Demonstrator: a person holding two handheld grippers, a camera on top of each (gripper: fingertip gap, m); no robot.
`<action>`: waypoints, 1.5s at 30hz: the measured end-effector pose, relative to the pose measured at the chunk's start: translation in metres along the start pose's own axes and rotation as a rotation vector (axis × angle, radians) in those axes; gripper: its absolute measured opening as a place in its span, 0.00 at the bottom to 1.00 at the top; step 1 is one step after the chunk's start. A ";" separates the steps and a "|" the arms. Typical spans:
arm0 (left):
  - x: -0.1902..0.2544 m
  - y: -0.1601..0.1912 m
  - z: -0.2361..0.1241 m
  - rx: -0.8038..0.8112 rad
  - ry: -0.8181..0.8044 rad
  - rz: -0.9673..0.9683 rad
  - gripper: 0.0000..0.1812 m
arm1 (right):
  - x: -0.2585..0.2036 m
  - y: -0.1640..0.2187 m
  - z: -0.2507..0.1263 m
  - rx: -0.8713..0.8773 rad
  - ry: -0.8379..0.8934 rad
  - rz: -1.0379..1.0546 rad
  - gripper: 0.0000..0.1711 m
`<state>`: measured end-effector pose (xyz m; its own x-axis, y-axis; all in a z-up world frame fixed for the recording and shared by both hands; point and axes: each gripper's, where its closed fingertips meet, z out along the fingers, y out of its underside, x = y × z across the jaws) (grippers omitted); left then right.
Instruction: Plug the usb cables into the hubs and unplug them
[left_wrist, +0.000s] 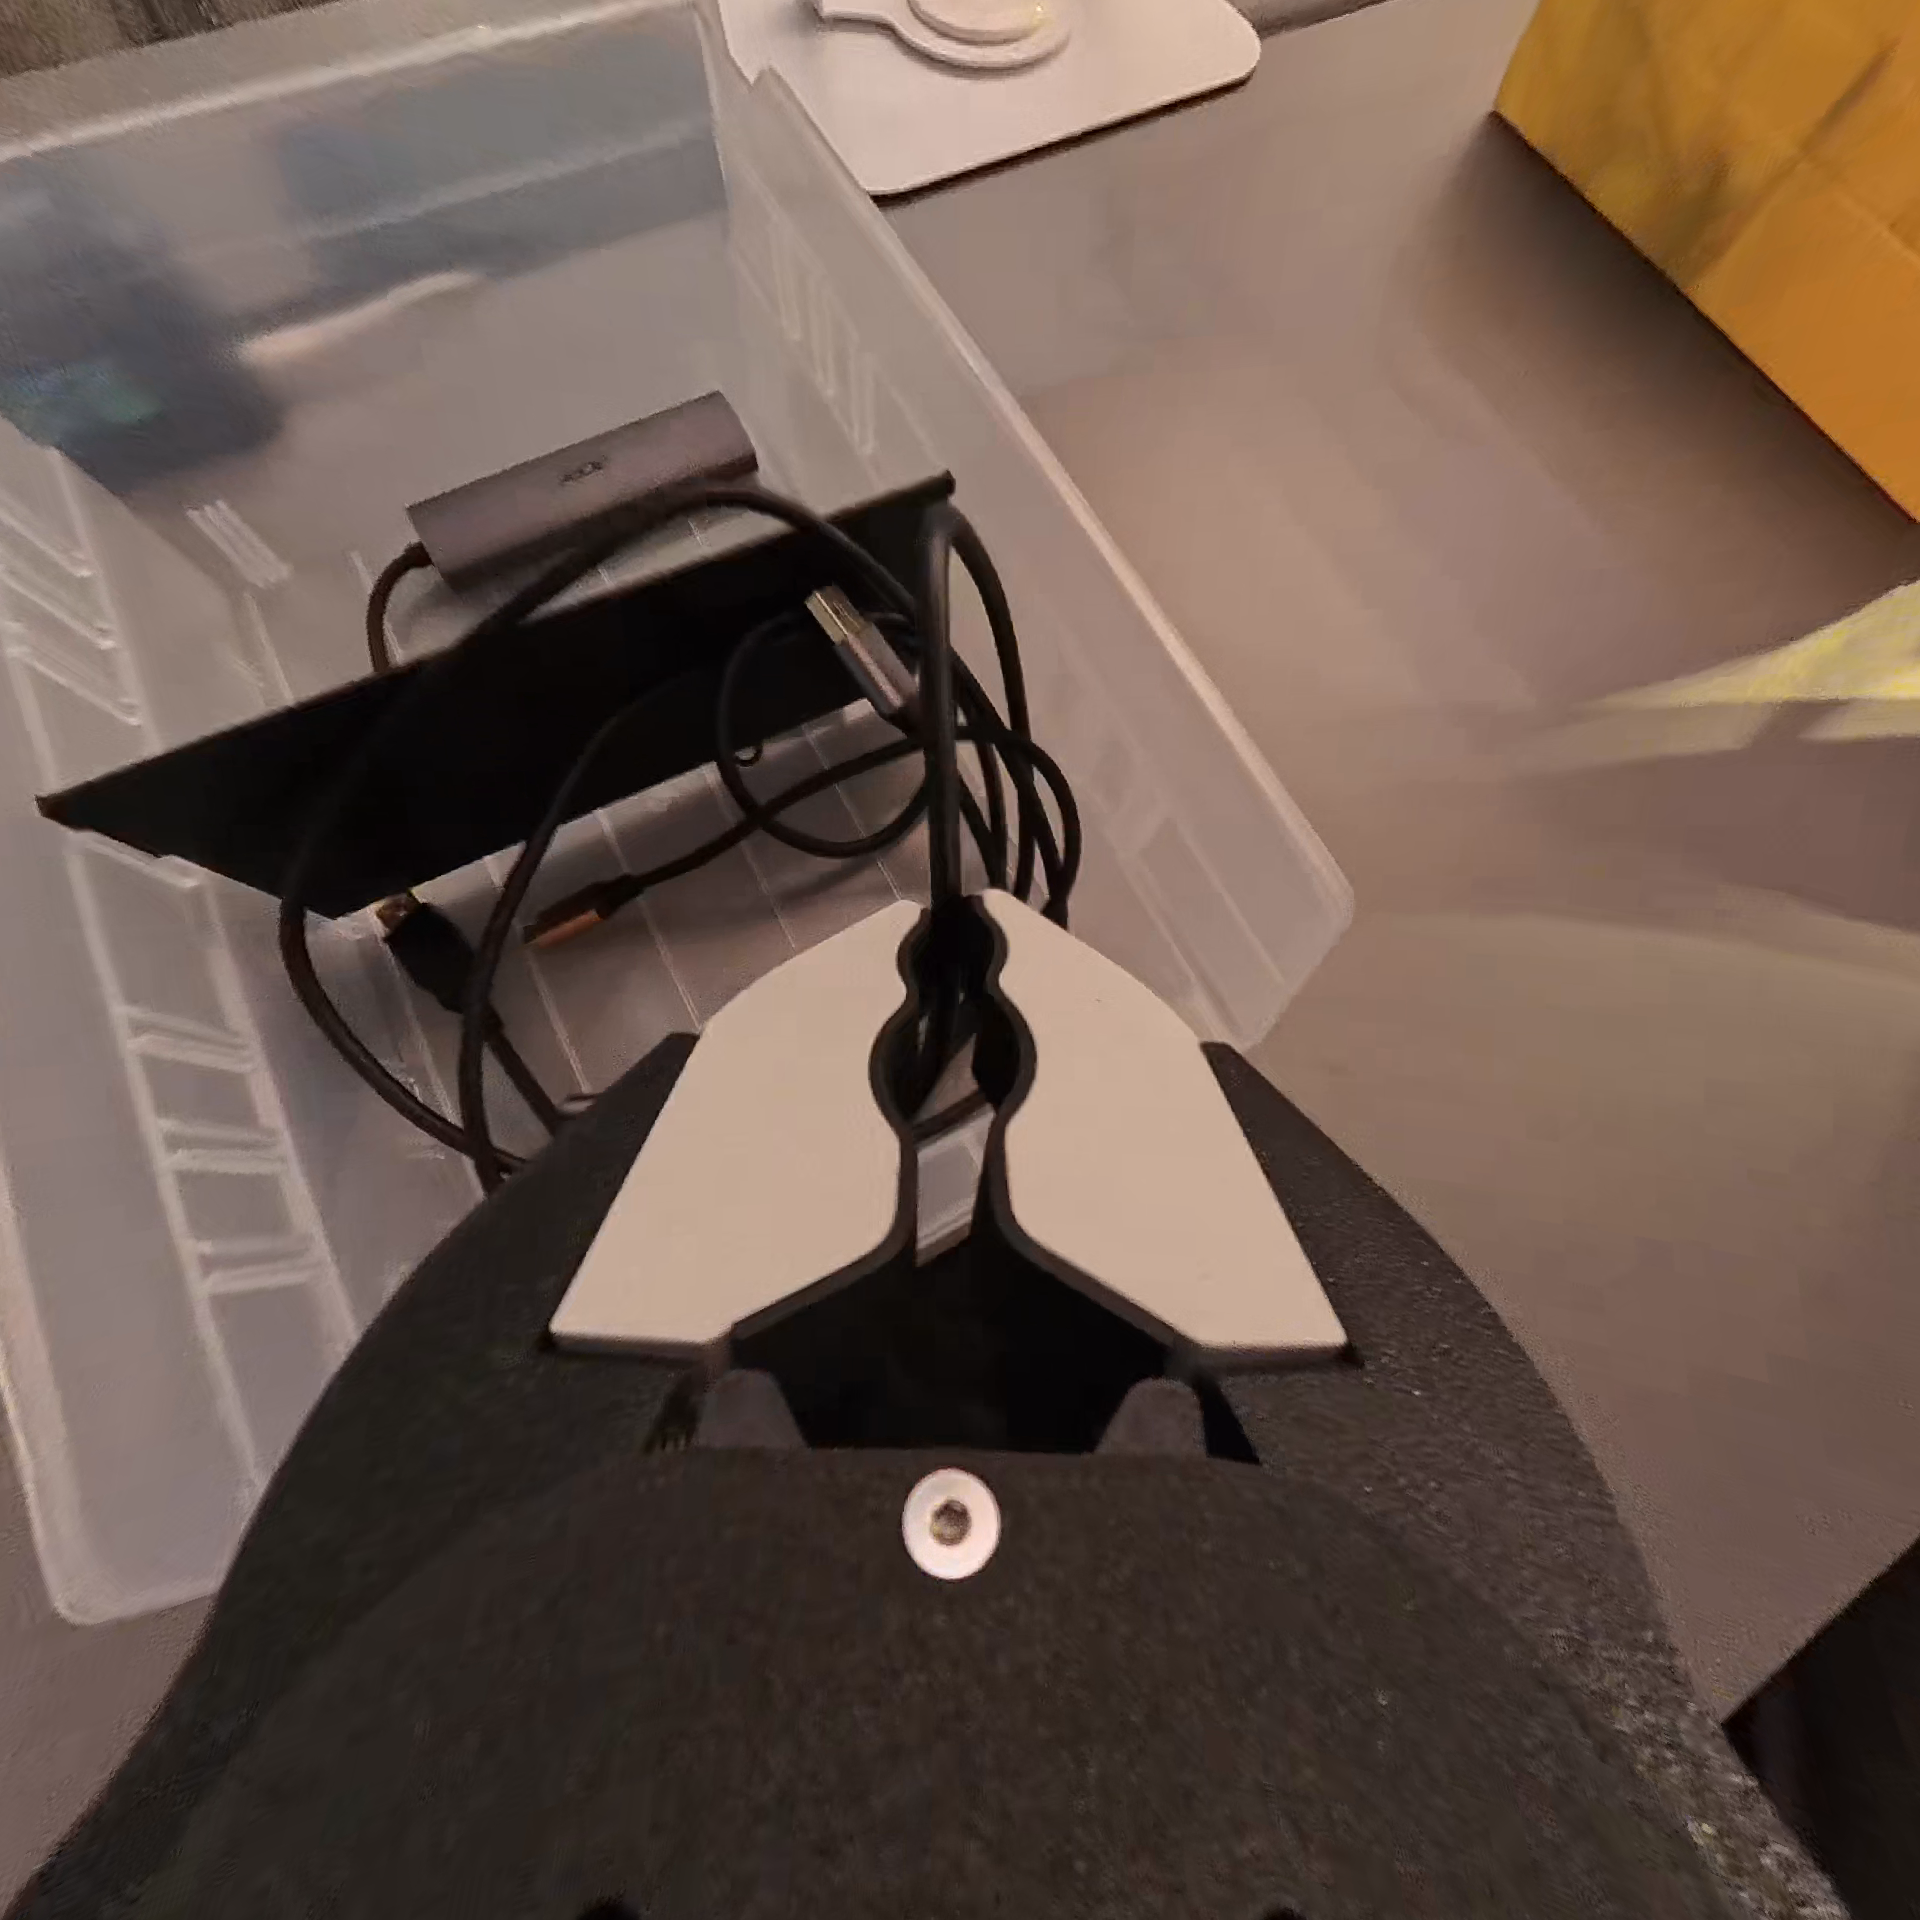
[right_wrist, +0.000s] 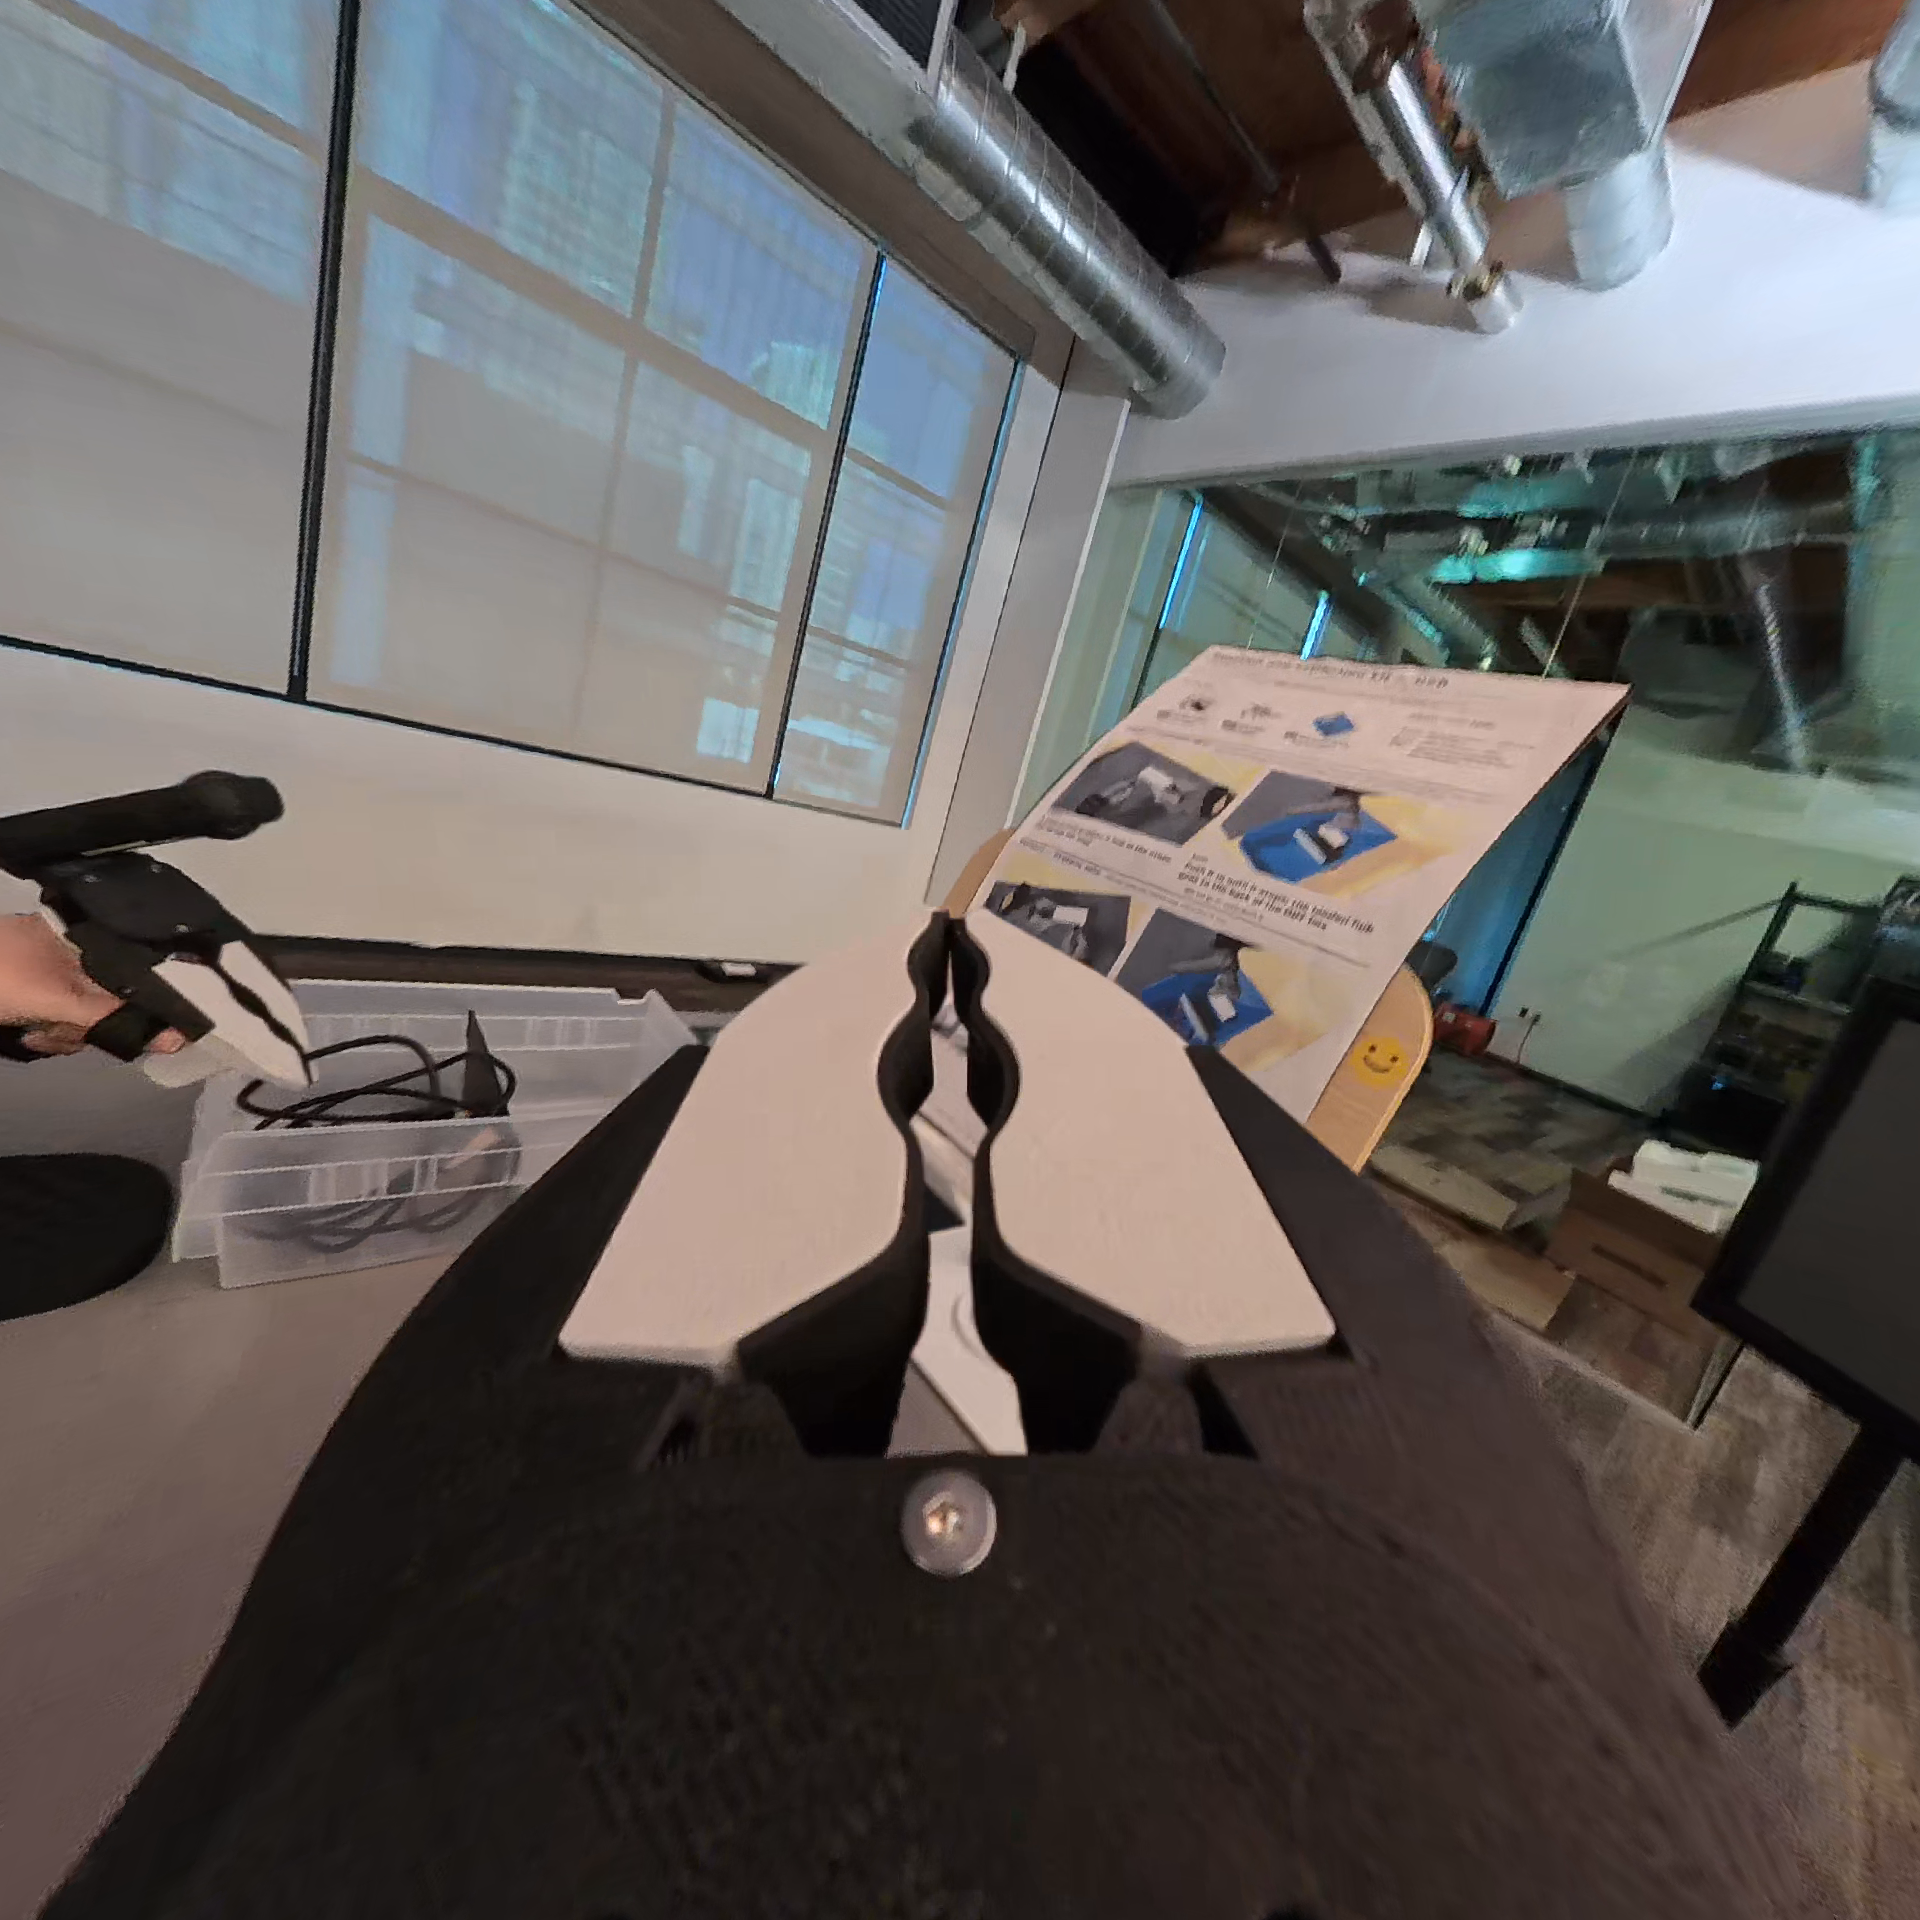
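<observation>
left gripper (left_wrist: 951, 914), centre of the left wrist view: fingers closed on a black usb cable (left_wrist: 940, 727), which rises from between the tips and arcs over into the tangle beyond; a grey strip shows in the gap lower down, its nature unclear. right gripper (right_wrist: 948, 935), centre of the right wrist view: fingertips meeting, nothing between them, pointed up and away from the work toward a window and a printed instruction board (right_wrist: 1299, 831). the left gripper also shows at the left edge of that view (right_wrist: 296, 1065), tips down in the bin

handling, as judged: the cable is light and limp, so a grip on the cord gives no control of the plug end; the rigid plug housing (left_wrist: 873, 665), right of centre, is the place to hold for insertion. two further plugs (left_wrist: 577, 920) (left_wrist: 416, 935) lie lower left of centre

container: a clear plastic bin (left_wrist: 1039, 436) fills the left half of the left wrist view, crossed by a black divider (left_wrist: 364, 748). it holds the coiled cables and, behind the divider, a slim grey hub (left_wrist: 592, 478) with its own lead. dark blurred shapes lie in the upper left, beyond the bin's far wall or inside it, not clear which. a yellow box (left_wrist: 1766, 208) sits upper right on the grey table (left_wrist: 1455, 520)
</observation>
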<state>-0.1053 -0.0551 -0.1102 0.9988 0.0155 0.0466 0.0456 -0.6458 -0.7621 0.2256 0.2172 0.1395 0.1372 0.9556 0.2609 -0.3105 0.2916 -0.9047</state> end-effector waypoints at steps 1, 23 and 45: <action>-0.002 -0.006 -0.002 0.007 0.005 -0.001 0.02 | -0.001 -0.004 -0.001 0.024 0.002 -0.016 0.00; -0.041 -0.097 -0.087 -0.076 -0.238 0.184 0.02 | 0.006 0.015 -0.003 -0.079 -0.028 0.067 0.00; -0.053 -0.163 -0.061 0.101 0.026 0.171 0.16 | -0.002 0.051 0.009 -0.248 -0.068 0.068 0.00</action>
<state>-0.1666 0.0028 0.0510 0.9914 -0.1079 -0.0736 -0.1216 -0.5572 -0.8214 0.2016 0.2307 0.0961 0.0581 0.9758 0.2109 -0.0756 0.2150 -0.9737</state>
